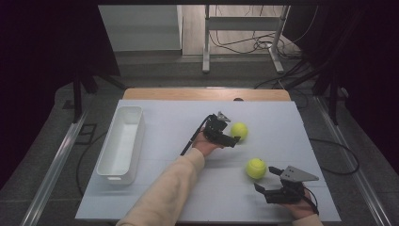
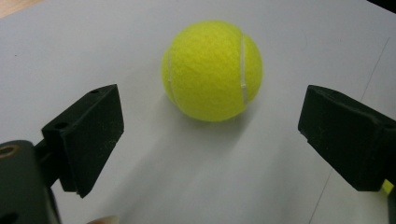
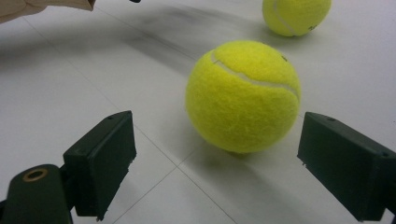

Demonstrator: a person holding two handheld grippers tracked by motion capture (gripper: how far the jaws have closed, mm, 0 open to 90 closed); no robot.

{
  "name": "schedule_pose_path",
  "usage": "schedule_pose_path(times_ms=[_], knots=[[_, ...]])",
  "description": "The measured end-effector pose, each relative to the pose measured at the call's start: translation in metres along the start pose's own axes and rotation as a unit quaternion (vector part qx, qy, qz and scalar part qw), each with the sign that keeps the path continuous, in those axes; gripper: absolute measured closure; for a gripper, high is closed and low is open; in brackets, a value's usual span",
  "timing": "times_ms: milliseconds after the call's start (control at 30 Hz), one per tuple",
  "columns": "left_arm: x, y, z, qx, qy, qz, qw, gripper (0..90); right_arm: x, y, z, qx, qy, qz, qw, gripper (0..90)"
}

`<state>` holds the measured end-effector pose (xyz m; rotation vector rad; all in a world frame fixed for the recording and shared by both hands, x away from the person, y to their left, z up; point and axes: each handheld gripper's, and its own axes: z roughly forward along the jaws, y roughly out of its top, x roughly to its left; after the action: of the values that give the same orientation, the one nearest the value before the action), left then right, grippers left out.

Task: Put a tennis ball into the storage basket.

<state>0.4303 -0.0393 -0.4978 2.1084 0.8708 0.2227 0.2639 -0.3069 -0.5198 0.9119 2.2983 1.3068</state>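
Reaching with jaws spread wide, the left gripper (image 1: pixel 234 138) faces a fuzzy yellow-green felt tennis ball (image 2: pixel 212 70) lying just ahead on the white desk (image 1: pixel 179 122). The right gripper (image 1: pixel 266 181), equally released, faces a second yellow felt tennis ball (image 3: pixel 243 95) directly ahead. Both balls look light, springy and prone to roll; squeezing across the widest middle should hold them.

Open right claw (image 3: pixel 215 172), tennis ball (image 3: pixel 243 95) ahead

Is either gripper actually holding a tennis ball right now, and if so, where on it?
Nothing is held. The left gripper is open short of the far tennis ball; the right gripper is open before the near tennis ball, not touching it.
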Motion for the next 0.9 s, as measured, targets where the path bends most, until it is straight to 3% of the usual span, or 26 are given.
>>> schedule_pose_path(times_ms=[200, 467, 533, 900], knots=[[0.0, 0.005, 0.009, 0.01, 0.003, 0.008, 0.9999, 7.7, 0.0, 0.0, 0.0, 0.0, 0.001, 0.0, 1.0, 11.9], [0.003, 0.007, 0.017, 0.013, 0.003, 0.0, 0.9999, 7.7, -0.001, 0.0, 0.0, 0.0, 0.001, 0.0, 1.0, 11.9], [0.004, 0.008, 0.019, 0.008, -0.003, -0.01, 0.9999, 7.7, -0.001, 0.0, 0.0, 0.0, 0.001, 0.0, 1.0, 11.9], [0.001, 0.015, 0.027, 0.016, 0.005, -0.001, 0.9999, 7.7, -0.001, 0.0, 0.0, 0.0, 0.001, -0.001, 1.0, 11.9]])
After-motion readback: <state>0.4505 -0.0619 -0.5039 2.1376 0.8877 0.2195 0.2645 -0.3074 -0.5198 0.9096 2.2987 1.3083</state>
